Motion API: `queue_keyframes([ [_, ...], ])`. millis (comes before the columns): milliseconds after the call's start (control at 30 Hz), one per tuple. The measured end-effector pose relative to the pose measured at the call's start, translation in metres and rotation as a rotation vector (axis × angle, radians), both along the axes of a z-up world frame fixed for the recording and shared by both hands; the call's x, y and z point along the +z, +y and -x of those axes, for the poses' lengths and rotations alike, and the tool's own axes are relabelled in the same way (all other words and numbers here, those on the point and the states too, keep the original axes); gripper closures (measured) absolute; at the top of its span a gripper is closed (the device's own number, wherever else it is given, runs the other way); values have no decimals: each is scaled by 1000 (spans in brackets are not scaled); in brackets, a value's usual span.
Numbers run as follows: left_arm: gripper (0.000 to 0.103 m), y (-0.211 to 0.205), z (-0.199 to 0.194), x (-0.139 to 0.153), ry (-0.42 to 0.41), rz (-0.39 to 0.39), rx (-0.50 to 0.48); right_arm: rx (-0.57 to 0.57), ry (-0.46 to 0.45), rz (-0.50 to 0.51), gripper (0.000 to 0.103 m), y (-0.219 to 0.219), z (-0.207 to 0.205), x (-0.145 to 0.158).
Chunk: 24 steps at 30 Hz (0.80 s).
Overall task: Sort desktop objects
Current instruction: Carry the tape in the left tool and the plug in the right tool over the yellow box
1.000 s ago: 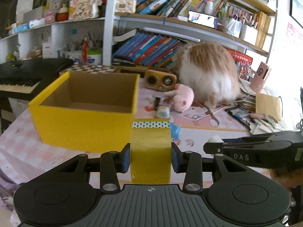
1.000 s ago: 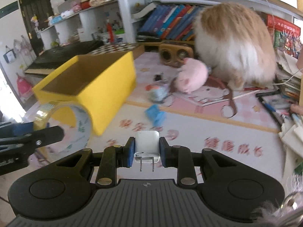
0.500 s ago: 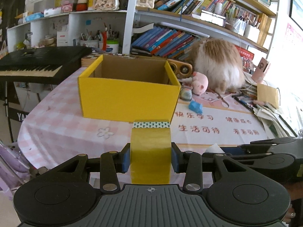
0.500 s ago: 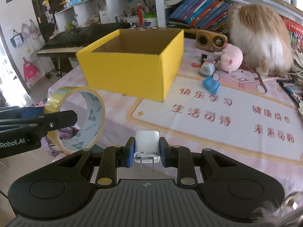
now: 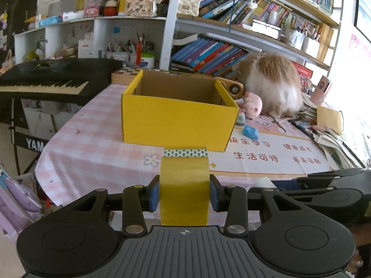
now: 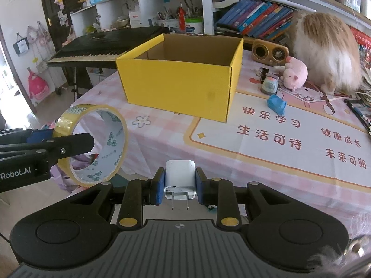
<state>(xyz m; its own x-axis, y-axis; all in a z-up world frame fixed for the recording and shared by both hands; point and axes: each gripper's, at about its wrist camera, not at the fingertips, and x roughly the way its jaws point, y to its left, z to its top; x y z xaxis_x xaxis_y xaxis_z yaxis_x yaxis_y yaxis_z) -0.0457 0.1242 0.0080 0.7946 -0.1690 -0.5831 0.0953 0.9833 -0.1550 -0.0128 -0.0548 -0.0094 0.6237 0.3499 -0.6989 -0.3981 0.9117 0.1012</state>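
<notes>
off table edge [image 6: 143, 162], left gripper [image 5: 184, 195] clamps tape roll [image 5: 184, 190]; right gripper [image 6: 180, 186] clamps charger [image 6: 180, 178]

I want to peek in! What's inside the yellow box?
The yellow box is open on top; only bare brown inner walls show. Its front wall hides the floor, so things lying there cannot be seen.

A fluffy cat [image 6: 324, 48] sits before the bookshelf [image 5: 215, 53], with a black keyboard [image 5: 53, 78] beside the table.
</notes>
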Motion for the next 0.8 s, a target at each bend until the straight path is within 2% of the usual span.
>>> queue_keyframes([
  [800,63,17,5,0,4,-3,10,21,10,-7,78,20,1,-4],
])
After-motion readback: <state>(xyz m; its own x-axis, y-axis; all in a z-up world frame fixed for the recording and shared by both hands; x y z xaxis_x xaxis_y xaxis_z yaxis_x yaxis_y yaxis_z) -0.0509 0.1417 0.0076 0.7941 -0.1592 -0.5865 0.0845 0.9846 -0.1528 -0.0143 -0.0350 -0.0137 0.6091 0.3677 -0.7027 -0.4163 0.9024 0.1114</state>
